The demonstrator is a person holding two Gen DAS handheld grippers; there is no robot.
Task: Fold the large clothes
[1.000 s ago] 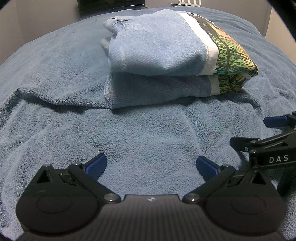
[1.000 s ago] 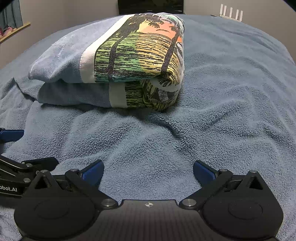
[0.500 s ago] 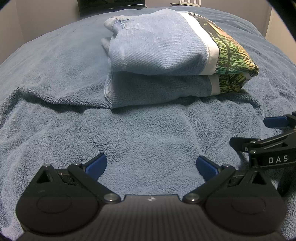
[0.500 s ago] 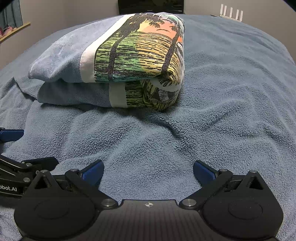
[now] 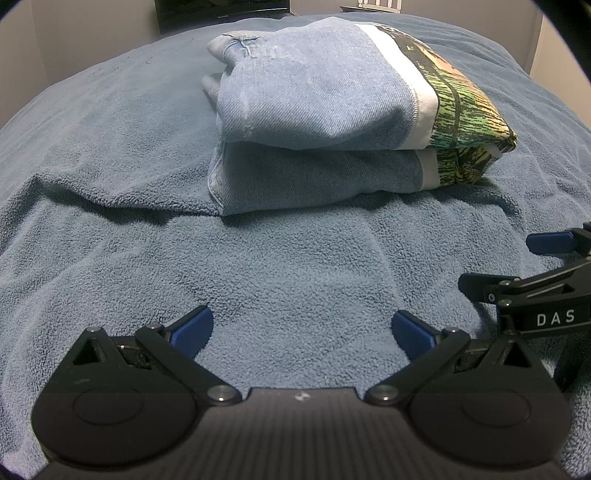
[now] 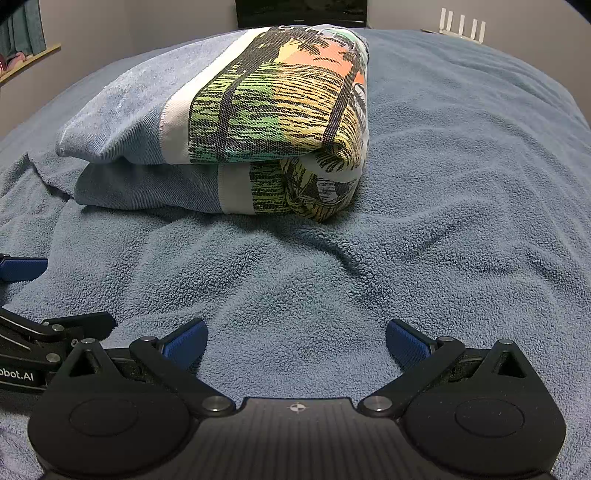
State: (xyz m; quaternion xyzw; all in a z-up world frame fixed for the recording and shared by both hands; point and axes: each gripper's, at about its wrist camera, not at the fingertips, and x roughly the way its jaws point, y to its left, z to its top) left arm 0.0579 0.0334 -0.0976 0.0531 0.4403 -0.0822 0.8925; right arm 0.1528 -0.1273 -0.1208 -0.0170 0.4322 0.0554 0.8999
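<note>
A folded pair of light blue jeans with a white band and a bright palm-tree print (image 5: 332,122) lies in a thick bundle on the blue fleece blanket (image 5: 288,266). It also shows in the right wrist view (image 6: 236,129). My left gripper (image 5: 301,330) is open and empty, low over the blanket in front of the bundle. My right gripper (image 6: 295,341) is open and empty too, beside the left one and short of the bundle. Each gripper shows at the edge of the other's view.
The blanket covers a bed and has wrinkles left of the bundle (image 5: 110,206) and in front of it (image 6: 343,258). A dark screen (image 6: 301,13) and a white router (image 6: 461,22) stand at the far end. Walls lie beyond.
</note>
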